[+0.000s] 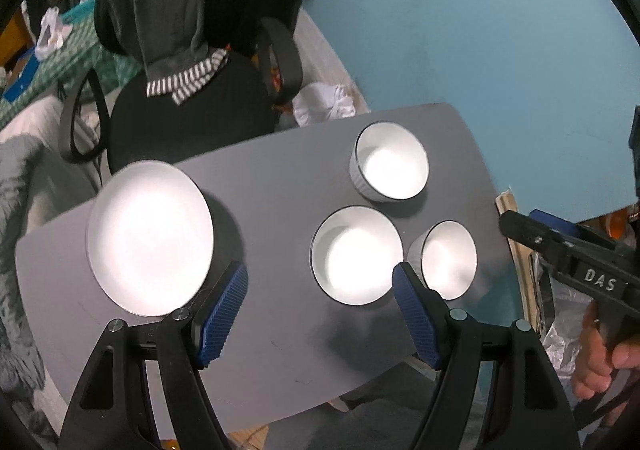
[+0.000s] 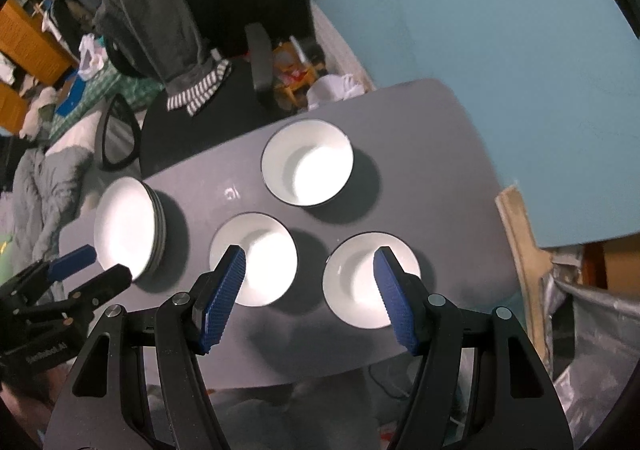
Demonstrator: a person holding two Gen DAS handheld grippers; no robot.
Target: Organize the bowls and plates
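Both my grippers, left (image 1: 318,314) and right (image 2: 308,298), hang open, holding nothing; plates (image 2: 126,226) stacked already. Three bowls (image 2: 308,162) remain apart, unnested, on table (image 2: 440,122).

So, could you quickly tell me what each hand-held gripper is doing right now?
Left hand-held gripper: open, empty.
Right hand-held gripper: open, empty.

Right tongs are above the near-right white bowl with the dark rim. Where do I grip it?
Grip the near-right white bowl by its thin dark rim, coming straight down with one finger inside and one outside. It sits upright and open on the grey table, and the open right tongs are likely too narrow to span it.
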